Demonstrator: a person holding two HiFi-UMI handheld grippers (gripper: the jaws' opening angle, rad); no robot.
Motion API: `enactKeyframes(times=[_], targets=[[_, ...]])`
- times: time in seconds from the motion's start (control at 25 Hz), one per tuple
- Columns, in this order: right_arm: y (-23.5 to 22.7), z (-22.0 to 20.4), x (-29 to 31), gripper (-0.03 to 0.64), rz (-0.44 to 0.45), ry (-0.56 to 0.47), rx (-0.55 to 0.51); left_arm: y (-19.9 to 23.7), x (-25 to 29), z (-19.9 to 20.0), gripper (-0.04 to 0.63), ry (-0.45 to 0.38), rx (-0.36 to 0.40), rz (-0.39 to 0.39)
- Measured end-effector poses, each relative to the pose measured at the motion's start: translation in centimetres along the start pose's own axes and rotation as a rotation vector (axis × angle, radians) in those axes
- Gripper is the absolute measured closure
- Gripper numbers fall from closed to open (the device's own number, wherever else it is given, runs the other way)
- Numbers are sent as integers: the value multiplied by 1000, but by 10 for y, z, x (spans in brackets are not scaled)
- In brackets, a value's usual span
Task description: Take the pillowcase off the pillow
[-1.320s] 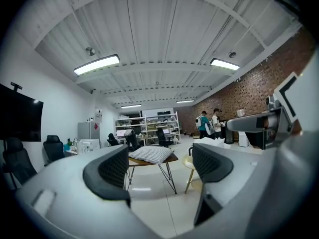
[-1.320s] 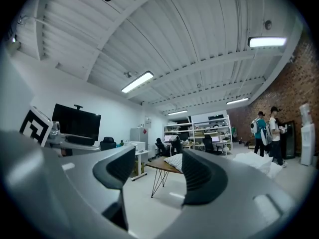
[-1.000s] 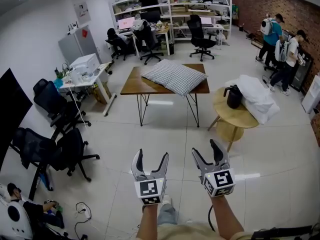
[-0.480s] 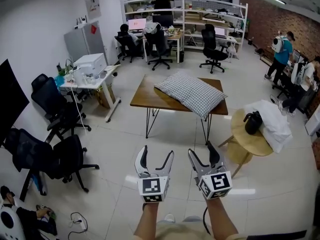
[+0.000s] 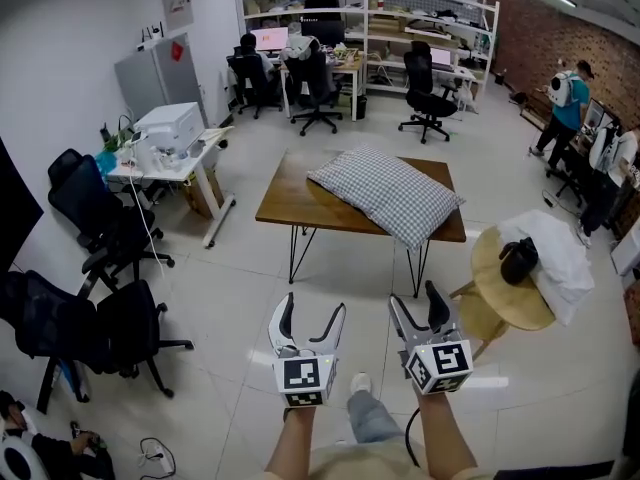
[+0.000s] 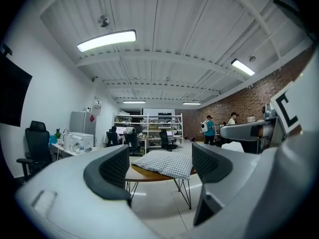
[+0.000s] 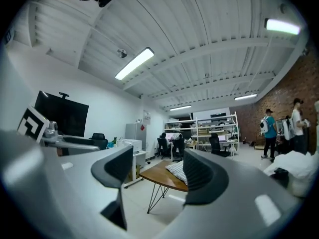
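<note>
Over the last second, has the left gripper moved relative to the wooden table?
Yes. The left gripper has come nearer the wooden table; the stretch of floor between them in the head view is shorter now.

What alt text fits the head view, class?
A grey-and-white checked fabric pillow lies on a brown rectangular wooden table in an office. In the foreground, a person's left claw and right claw are held open and empty, short of it.

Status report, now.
Left gripper open, empty; right gripper the same. Pillow, checked pillowcase on, lies on wooden table ahead. Nothing in the way.
</note>
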State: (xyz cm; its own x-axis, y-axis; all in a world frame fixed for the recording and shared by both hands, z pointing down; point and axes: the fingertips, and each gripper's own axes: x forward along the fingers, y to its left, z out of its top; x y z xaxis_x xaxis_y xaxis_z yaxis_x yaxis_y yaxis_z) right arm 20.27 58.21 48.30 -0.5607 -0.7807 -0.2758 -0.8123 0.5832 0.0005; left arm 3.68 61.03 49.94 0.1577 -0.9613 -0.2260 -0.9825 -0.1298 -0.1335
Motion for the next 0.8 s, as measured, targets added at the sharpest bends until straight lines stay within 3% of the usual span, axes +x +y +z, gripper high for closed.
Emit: enactKeyframes(times=[0.32,0.44,0.48,0.52,0.68,0.8], targets=[[-74,-38,112,302,-1,-23,8,34,126,-28,198,0,11,16],[-104,-53,151,302,-6,-41,-3,41,179,-40,201,-51,36,21],[-114,-54,161,302,-16,-53,2,42,193,-38,230,-66,52,33],[-126,-53,170,302,-26,-69,9,41,204,-35,271,-59,64,44],[-175,-42,199,302,-42,-129,36,29,252,-32,281,22,72,43],[-205,-57,219,302,-51,-118,66,24,286,-46,281,-1,90,27]])
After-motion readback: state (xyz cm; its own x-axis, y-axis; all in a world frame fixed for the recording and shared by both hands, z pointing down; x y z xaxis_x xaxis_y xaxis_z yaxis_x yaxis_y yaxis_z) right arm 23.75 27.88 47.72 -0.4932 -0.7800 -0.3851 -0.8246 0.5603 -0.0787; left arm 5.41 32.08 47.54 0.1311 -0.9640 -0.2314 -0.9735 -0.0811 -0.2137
